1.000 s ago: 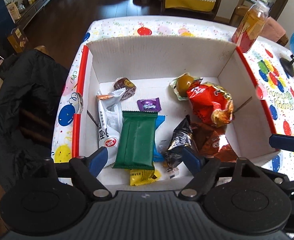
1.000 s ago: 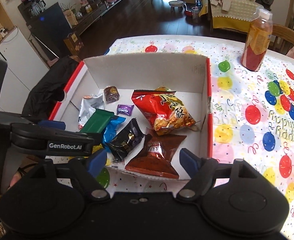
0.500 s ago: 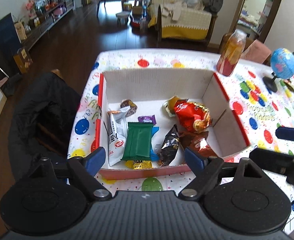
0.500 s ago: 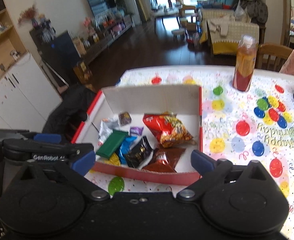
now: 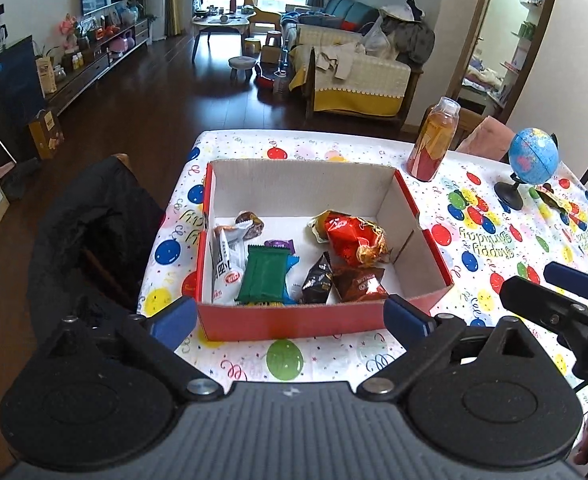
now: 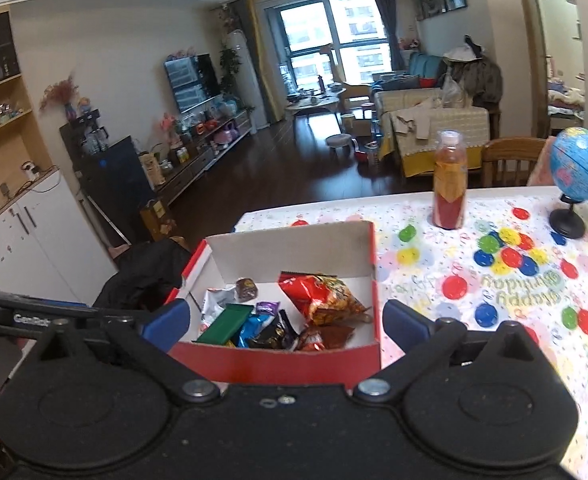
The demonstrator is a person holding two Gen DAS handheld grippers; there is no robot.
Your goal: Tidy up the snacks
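Note:
A red-sided cardboard box (image 5: 302,188) stands on the balloon tablecloth and holds several snacks. Among them are a green packet (image 5: 263,274), a white packet (image 5: 225,268), a red chip bag (image 5: 354,238), a black packet (image 5: 318,280) and a brown one (image 5: 360,284). My left gripper (image 5: 289,318) hovers in front of the box's near wall, its jaws opening with nothing between them. My right gripper (image 6: 285,320) also hangs before the box (image 6: 294,252), open and holding nothing. In the right wrist view the red chip bag (image 6: 322,294) and the green packet (image 6: 225,322) show inside.
An orange drink bottle (image 5: 434,146) and a small blue globe (image 5: 532,160) stand on the table behind and right of the box. One loose snack (image 5: 550,198) lies by the globe's foot. A chair draped with a black jacket (image 5: 93,232) sits at the table's left edge.
Both grippers have drawn back and risen away from the box, and their jaws have widened. The snacks in the box lie as before.

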